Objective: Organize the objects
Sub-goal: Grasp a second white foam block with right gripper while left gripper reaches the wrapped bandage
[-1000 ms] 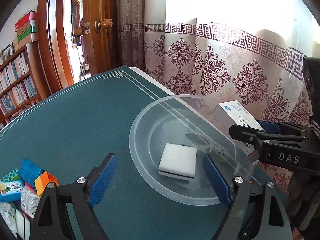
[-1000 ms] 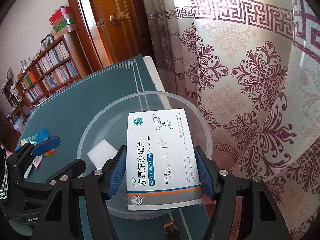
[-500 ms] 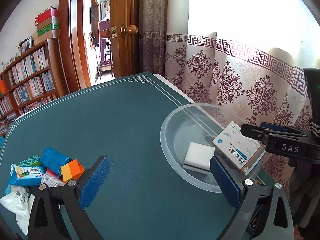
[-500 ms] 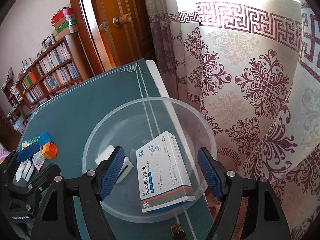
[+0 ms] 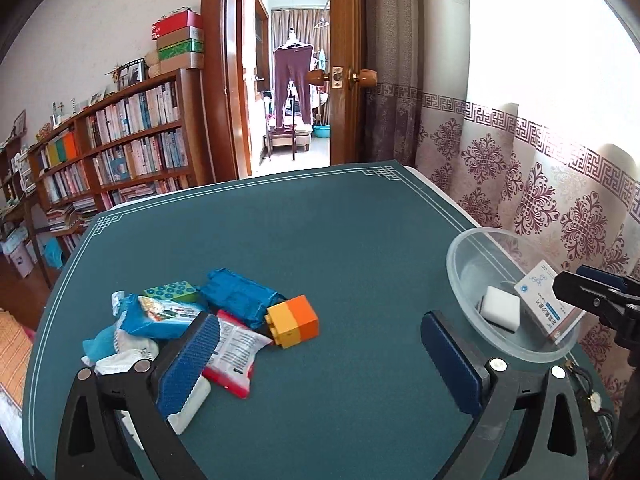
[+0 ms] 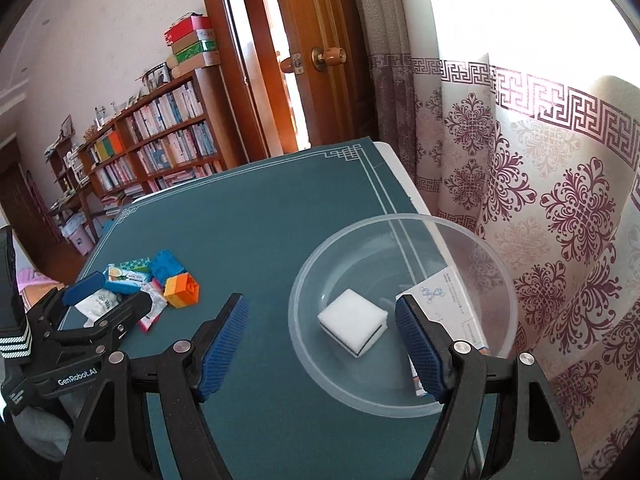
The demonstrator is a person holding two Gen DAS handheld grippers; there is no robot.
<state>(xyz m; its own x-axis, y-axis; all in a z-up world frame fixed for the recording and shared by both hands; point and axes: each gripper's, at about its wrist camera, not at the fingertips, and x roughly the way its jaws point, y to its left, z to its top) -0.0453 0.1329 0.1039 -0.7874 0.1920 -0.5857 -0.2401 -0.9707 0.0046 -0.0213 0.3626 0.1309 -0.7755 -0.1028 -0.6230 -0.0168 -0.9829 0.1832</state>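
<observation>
A clear plastic bowl (image 5: 460, 272) (image 6: 304, 280) stands at the table's right edge. In it lie a white sponge (image 5: 500, 310) (image 6: 352, 320) and a white medicine box (image 5: 548, 304) (image 6: 448, 296), which leans on the bowl's wall. My right gripper (image 6: 320, 312) hovers open over the bowl's near side, holding nothing. My left gripper (image 5: 316, 344) is wide open and empty by a pile of loose items. There, an orange-yellow block (image 5: 292, 320) (image 6: 182, 290) lies just ahead of its fingers, and its left finger covers part of a red-white packet (image 5: 234, 352).
The pile also holds a blue wrapped pack (image 5: 236, 296), a green box (image 5: 170, 290) and a blue tissue pack (image 5: 160, 316). The green table mat (image 5: 320, 232) is bare in the middle. A curtain (image 6: 540, 200) hangs close behind the bowl. A bookshelf (image 5: 120, 152) and an open door stand beyond.
The right gripper opened and dropped the medicine box into the bowl, then drew back. The left gripper opened wider and swung left from the bowl to the pile.
</observation>
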